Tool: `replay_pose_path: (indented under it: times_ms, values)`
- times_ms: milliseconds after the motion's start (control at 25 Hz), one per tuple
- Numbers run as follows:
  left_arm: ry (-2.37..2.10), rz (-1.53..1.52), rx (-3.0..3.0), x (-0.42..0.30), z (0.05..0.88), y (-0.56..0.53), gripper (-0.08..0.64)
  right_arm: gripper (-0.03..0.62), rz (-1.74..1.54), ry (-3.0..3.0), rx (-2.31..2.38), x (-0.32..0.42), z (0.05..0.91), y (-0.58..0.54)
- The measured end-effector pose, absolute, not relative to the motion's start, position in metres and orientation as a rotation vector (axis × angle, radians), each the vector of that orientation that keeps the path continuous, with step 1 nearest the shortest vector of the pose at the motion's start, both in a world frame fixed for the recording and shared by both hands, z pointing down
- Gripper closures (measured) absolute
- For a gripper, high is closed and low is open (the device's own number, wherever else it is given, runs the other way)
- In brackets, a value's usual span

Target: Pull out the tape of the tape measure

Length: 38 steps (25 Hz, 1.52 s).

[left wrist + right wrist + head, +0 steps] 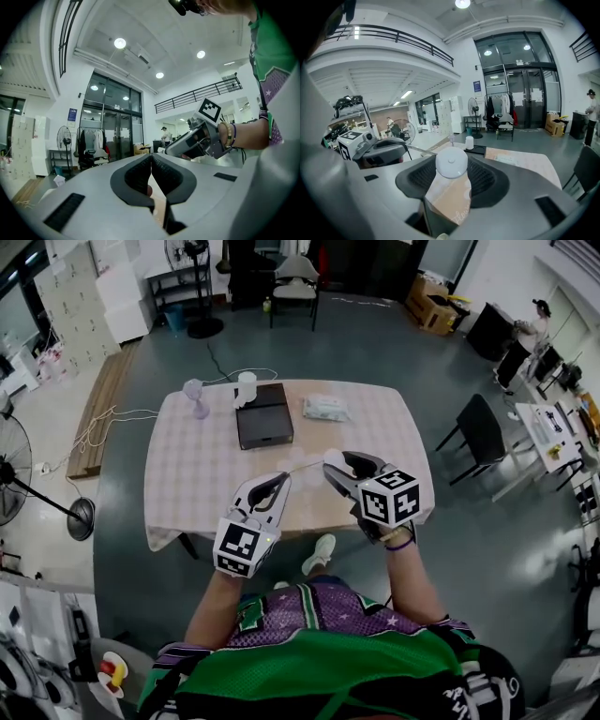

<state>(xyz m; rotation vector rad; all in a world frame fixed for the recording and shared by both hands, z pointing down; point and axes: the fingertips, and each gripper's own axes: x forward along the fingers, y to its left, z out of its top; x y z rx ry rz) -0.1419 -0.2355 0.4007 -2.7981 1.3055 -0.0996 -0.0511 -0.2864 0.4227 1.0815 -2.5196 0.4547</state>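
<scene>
My right gripper [336, 468] is shut on a round white tape measure [333, 457] with a peach-coloured body, and holds it in the air above the table's near edge. In the right gripper view the tape measure [451, 163] sits between the two black pads. A thin tape [305, 466] runs from it leftward to my left gripper [280, 480], whose jaws are shut on the tape's end. In the right gripper view the tape [419, 149] leads to the left gripper [370, 147]. From the left gripper [151, 174] view, the pads meet in a closed seam and the right gripper [197, 136] shows beyond.
The table [187, 474] has a checked cloth. At its far side lie a black box [262, 415], a white cup [247, 388], a small purple object [195, 395] and a tissue pack [325, 408]. A black chair [478, 432] stands to the right, a floor fan [19, 474] to the left.
</scene>
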Motion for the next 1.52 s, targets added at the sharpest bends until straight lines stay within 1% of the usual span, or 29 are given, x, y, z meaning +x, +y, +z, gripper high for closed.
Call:
replay_pose_path:
  times_ms: [280,560,800,1000,1240,1520]
  values:
    - [1.42,-0.059,-2.777,-0.166,0.389,-0.243,0.535,0.374,0.455,-2.517,1.209,-0.028,0.41,-0.307]
    - [1.46,-0.066,-2.732,-0.169,0.385,-0.252,0.535,0.374,0.467,-2.518,1.281,-0.018,0.412,-0.32]
    - [1.558,-0.034,-2.693,-0.19,0.383,-0.267,0.535,0.374,0.462,-2.489,1.379,0.01,0.412,-0.332]
    - [1.586,-0.022,-2.667,-0.192,0.386,-0.276,0.535,0.374,0.443,-2.472,1.414,0.025,0.414,-0.333]
    - [1.677,-0.001,-2.651,-0.209,0.39,-0.292,0.535,0.374,0.455,-2.415,1.498,0.061,0.419,-0.338]
    - [1.709,0.009,-2.651,-0.207,0.394,-0.307,0.535,0.374,0.441,-2.353,1.575,0.09,0.424,-0.344]
